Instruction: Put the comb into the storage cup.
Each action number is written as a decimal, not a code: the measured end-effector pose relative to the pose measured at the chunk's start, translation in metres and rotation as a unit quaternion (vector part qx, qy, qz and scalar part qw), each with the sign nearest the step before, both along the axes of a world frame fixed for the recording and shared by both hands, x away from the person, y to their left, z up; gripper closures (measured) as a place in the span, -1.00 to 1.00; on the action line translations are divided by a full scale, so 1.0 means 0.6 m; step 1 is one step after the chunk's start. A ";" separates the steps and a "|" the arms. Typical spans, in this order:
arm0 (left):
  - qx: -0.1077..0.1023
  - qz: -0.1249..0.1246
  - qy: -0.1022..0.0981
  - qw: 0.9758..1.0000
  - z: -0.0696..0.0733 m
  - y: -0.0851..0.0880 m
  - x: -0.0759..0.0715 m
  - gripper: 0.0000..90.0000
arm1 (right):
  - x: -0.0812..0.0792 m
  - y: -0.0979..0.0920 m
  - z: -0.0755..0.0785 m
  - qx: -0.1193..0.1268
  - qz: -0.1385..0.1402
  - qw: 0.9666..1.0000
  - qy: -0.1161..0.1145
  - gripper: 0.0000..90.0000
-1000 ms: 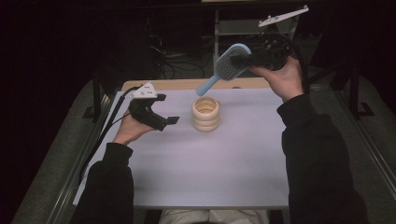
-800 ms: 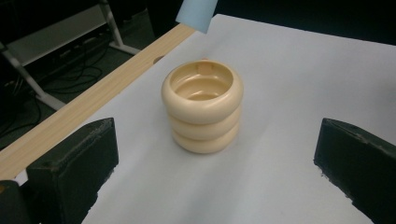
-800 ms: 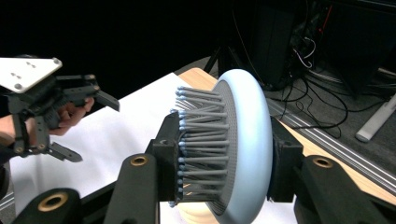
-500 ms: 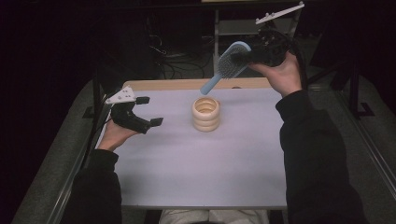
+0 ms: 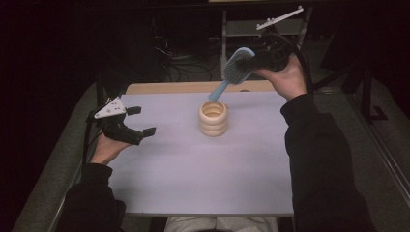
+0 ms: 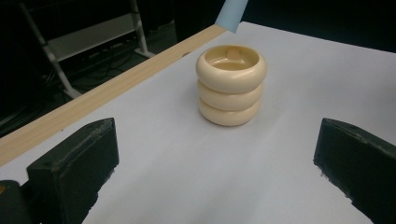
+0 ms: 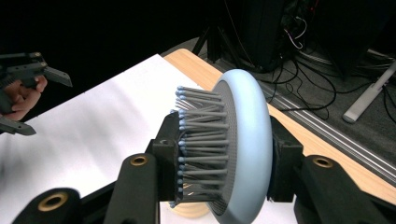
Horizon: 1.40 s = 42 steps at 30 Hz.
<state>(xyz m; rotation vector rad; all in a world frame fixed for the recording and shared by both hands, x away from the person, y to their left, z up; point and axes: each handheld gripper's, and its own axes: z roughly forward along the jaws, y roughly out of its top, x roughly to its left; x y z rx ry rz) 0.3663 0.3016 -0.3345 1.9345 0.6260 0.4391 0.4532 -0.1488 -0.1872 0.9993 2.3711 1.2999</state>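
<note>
**Hairbrush held over ringed cup, left gripper idle**

Item 1. Hairbrush, pale blue, grey bristles. Held in the air at the far right of the counter, head uppermost, handle slanting down and left. The handle tip hangs just above the rim of the cup; whether it touches cannot be told.

Item 2. Cup, cream, shaped as three stacked rings, open at the top. Stands upright on the counter's white sheet, middle of the far half.

Item 3. Right gripper, raised beyond the far edge of the counter. Jaws closed on the brush head, one pad against the bristles, the other against the smooth back, as the right gripper view shows.

Item 4. Left gripper, at the left edge of the counter, well apart from the cup. Jaws spread wide with nothing between them; the left gripper view looks across bare sheet to the cup.
</note>
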 end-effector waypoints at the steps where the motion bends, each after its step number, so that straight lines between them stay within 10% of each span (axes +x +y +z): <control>1: -0.002 0.001 -0.001 1.000 -0.001 0.003 -0.001 -1.00 | 0.001 0.002 -0.001 -0.002 0.001 1.000 0.001 0.24; 7: -0.014 0.010 -0.020 1.000 -0.011 0.016 -0.010 -1.00 | 0.007 0.010 -0.014 -0.013 0.004 1.000 0.008 0.24; 42: -0.044 0.060 0.018 0.997 -0.096 0.070 -0.031 -1.00 | 0.029 0.038 -0.116 -0.031 0.015 0.998 0.045 0.23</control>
